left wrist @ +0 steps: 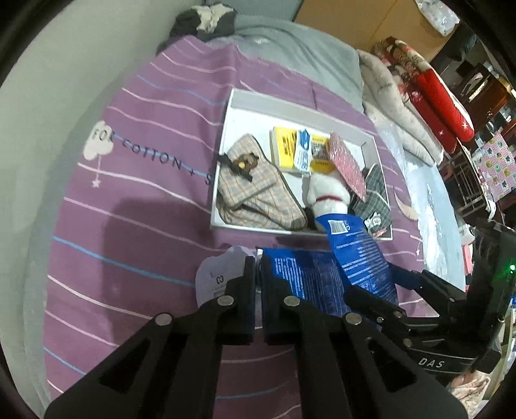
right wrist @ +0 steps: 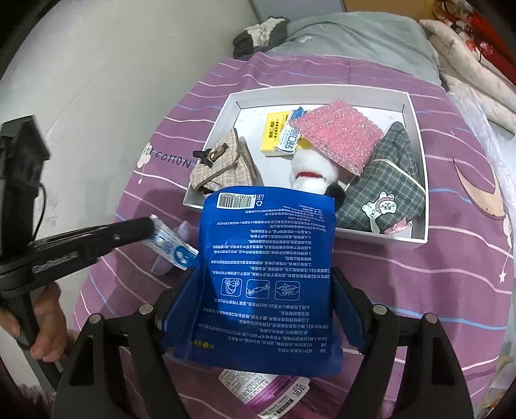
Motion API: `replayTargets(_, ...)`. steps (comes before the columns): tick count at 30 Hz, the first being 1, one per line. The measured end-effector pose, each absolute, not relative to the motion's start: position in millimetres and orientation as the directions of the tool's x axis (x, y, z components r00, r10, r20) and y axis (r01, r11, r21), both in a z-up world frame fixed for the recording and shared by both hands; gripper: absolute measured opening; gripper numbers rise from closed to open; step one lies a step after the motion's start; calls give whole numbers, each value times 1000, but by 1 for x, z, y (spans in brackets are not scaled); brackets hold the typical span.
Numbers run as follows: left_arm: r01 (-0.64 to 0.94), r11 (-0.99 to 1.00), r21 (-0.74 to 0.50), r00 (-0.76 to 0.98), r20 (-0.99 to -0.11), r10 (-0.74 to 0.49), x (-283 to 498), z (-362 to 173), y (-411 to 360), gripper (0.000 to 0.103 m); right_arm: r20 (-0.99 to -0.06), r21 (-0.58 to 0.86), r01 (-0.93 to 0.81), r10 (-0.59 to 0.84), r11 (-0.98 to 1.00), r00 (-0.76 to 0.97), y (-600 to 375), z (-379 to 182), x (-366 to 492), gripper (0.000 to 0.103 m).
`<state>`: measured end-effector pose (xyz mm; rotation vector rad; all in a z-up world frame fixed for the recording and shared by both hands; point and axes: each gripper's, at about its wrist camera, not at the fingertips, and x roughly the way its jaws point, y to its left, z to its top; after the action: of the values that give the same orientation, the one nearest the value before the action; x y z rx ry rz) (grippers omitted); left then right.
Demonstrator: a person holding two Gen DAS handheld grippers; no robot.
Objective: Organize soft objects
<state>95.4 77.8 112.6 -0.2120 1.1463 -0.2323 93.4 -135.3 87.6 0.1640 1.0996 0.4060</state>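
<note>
My right gripper [right wrist: 267, 290] is shut on a blue soft packet [right wrist: 267, 270] with white print and holds it over the purple striped bedspread, just in front of the white tray [right wrist: 416, 135]. The packet also shows in the left wrist view [left wrist: 354, 254]. My left gripper [left wrist: 257, 267] is shut on a small blue-and-white packet [right wrist: 174, 246], beside a pale lilac pack [left wrist: 219, 274]. The tray holds a beige plaid pouch [left wrist: 254, 190], a white plush toy [left wrist: 325, 196], a pink sparkly pouch [right wrist: 338, 135], a grey plaid pouch [right wrist: 383, 187] and yellow packets [left wrist: 283, 145].
A purple-labelled packet [right wrist: 264, 390] lies under my right gripper. A grey pillow [left wrist: 290, 54] and a dark cloth [left wrist: 203, 19] are at the bed's head. Folded quilts [left wrist: 419, 93] and clear plastic [left wrist: 429, 199] are at the right. A wall runs along the left.
</note>
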Motion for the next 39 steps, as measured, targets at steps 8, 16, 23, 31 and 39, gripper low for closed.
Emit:
replayTargets(8,82,945,-317,465,-826,-318,88,131,84,4,-810,347,-238,418,907,412,-133,96,92,79)
replayTargets(16,96,941,-324,455,-826,-331,94,123,77,4,-818,342,-222,406,913,408,-133,92,94,79)
replayTargets(23,128,921,-368,476,-792,-382,95,123,73,4,-808,369,-191,415,910,417,-139,92,96,79)
replayTargets(31,148,918,-368,508,-768,-390,101,124,54,4,-808,389,-153,416,908,417,-143,88,103,79)
replayTargets(39,136,929,-344,533,-765,-361,112,119,49,4,-806,374,-116,384,920,450,-150,93,104,79)
